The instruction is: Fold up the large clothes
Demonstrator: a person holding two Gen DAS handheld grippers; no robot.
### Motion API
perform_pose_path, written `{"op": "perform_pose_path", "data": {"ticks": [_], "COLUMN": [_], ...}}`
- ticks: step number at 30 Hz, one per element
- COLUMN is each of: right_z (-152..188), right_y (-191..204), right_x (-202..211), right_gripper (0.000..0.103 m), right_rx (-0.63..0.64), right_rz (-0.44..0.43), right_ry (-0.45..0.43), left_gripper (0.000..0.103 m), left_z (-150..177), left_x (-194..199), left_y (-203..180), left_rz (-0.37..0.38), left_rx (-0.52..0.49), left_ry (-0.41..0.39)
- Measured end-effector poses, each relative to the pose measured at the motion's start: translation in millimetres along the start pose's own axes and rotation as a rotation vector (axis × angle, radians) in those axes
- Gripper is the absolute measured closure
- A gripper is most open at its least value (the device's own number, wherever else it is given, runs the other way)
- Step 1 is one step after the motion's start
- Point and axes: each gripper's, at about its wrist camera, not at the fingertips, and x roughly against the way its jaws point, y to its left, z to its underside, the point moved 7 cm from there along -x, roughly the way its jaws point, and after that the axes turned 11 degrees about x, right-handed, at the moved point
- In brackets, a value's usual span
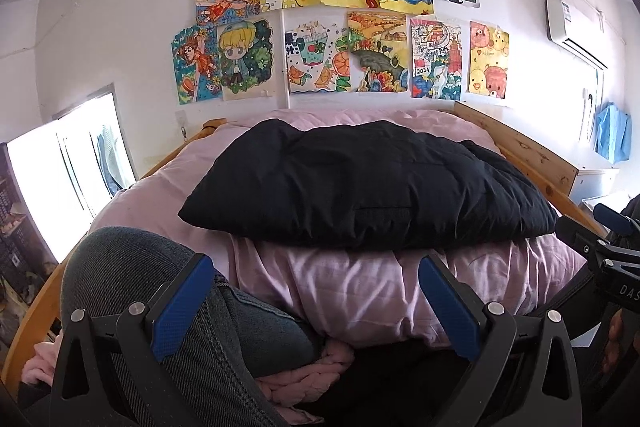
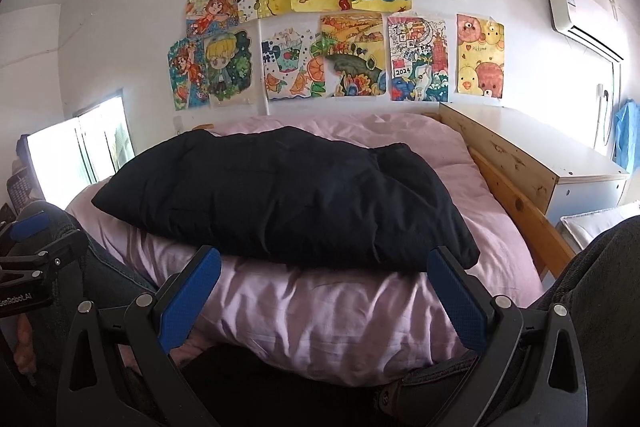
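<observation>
A black puffy jacket [image 1: 360,183] lies folded into a thick rectangle on the pink duvet [image 1: 352,287] of the bed; it also shows in the right wrist view [image 2: 280,195]. My left gripper [image 1: 316,303] is open and empty, held back from the jacket's near edge, above the person's jeans-clad knee [image 1: 132,267]. My right gripper [image 2: 324,299] is open and empty, just short of the jacket's near edge over the pink duvet [image 2: 320,315]. The right gripper's body shows at the right edge of the left wrist view [image 1: 600,251].
A wooden bed frame [image 2: 516,195] runs along the right side, with a white cabinet [image 2: 576,183] beyond it. Children's drawings [image 1: 340,23] cover the wall behind. A bright window [image 1: 68,167] is at the left. The person's knees flank the grippers.
</observation>
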Motion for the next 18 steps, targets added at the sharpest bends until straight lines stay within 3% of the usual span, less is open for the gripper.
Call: {"op": "perform_pose_path", "data": {"ticks": [18], "right_z": [0.3], "right_y": [1.8], "right_x": [-3.5], "right_gripper": [0.001], "right_rx": [-0.006], "right_rz": [0.000], "right_ry": [0.010], "left_gripper": [0.000], "left_z": [0.9], "left_x": [0.2], "left_y": [-2.4], "left_rz": [-0.003], "left_rx": [0.001], "left_ry": [0.000]}}
